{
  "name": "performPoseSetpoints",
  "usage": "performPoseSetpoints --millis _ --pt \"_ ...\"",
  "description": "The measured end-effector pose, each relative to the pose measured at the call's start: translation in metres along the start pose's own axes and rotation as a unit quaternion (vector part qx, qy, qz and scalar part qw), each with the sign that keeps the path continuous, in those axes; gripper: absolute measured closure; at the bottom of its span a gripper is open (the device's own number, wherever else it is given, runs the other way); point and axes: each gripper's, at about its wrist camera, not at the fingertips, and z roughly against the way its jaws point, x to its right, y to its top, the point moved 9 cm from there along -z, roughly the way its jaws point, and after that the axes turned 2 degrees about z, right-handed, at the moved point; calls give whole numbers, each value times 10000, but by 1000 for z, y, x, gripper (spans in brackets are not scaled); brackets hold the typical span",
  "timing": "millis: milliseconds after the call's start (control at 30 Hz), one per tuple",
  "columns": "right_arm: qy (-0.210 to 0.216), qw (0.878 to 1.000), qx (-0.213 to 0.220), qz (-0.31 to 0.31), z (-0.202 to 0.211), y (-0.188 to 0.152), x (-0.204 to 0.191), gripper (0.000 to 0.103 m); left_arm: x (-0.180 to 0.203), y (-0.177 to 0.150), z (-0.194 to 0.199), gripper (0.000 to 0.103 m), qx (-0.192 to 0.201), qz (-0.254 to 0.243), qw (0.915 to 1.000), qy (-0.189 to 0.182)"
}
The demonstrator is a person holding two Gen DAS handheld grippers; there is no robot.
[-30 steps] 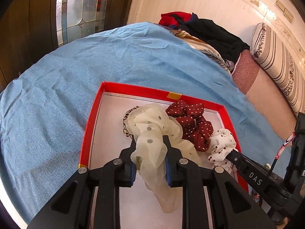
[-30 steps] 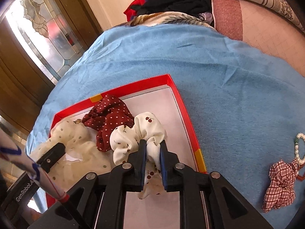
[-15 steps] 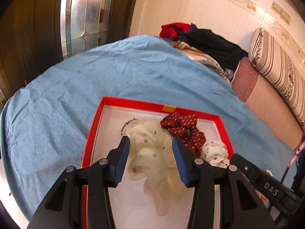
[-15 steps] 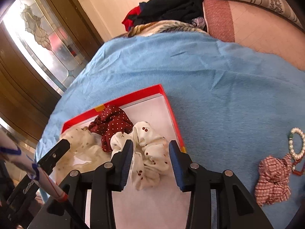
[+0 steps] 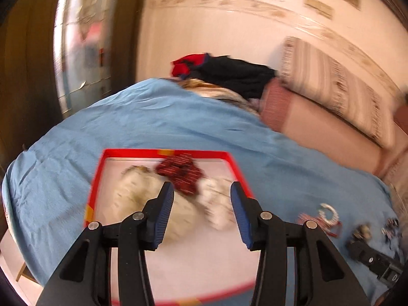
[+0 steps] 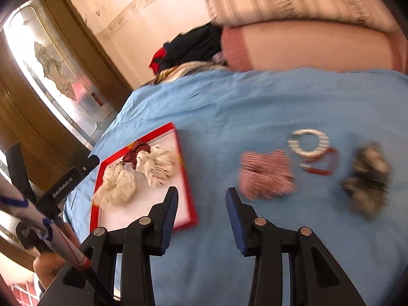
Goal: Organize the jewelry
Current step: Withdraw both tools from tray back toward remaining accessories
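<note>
A red-rimmed tray (image 5: 163, 151) lies on the blue blanket (image 5: 153, 125) and holds a cream dotted scrunchie (image 5: 135, 193), a dark red dotted scrunchie (image 5: 182, 172) and a white cherry-print scrunchie (image 5: 216, 204). My left gripper (image 5: 201, 188) hovers above them, open and holding nothing. My right gripper (image 6: 202, 192) is open and bare over the blanket, just right of the tray (image 6: 188, 199). Beyond it lie a red-checked scrunchie (image 6: 265, 176), a pearl bracelet (image 6: 308, 142), a thin red bracelet (image 6: 329, 163) and a dark mottled scrunchie (image 6: 367, 178).
A pile of dark and red clothes (image 5: 229, 74) and a striped pillow (image 5: 336, 86) sit at the far end of the bed. A glass-panelled door (image 6: 51, 58) stands to the left. A person's hand (image 6: 48, 262) shows at the lower left of the right wrist view.
Both grippers opened, left their scrunchies in the tray and lifted away. The right one swung to the right, off the tray and over the blanket toward the loose pieces.
</note>
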Motion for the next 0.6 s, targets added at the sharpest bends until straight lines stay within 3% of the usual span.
performPoseSetpoints --millis 200,300,433,500,600 --pt "-246 9976 628 -185 95 0 38 61 92 -19 68 58 34 -460 9960 -767" --pt "-173 9941 1005 -359 143 11 49 61 135 -17 108 58 39 -682 9908 -1165" --pt "-70 9877 1522 -339 207 24 48 61 173 2 167 51 205 -743 9845 -1577" --pt "21 9842 1755 -242 235 31 43 61 184 9 184 42 173 -783 9821 -1704" --pt "-78 9828 1835 -187 247 35 45 61 195 13 184 41 20 -824 9801 -1804"
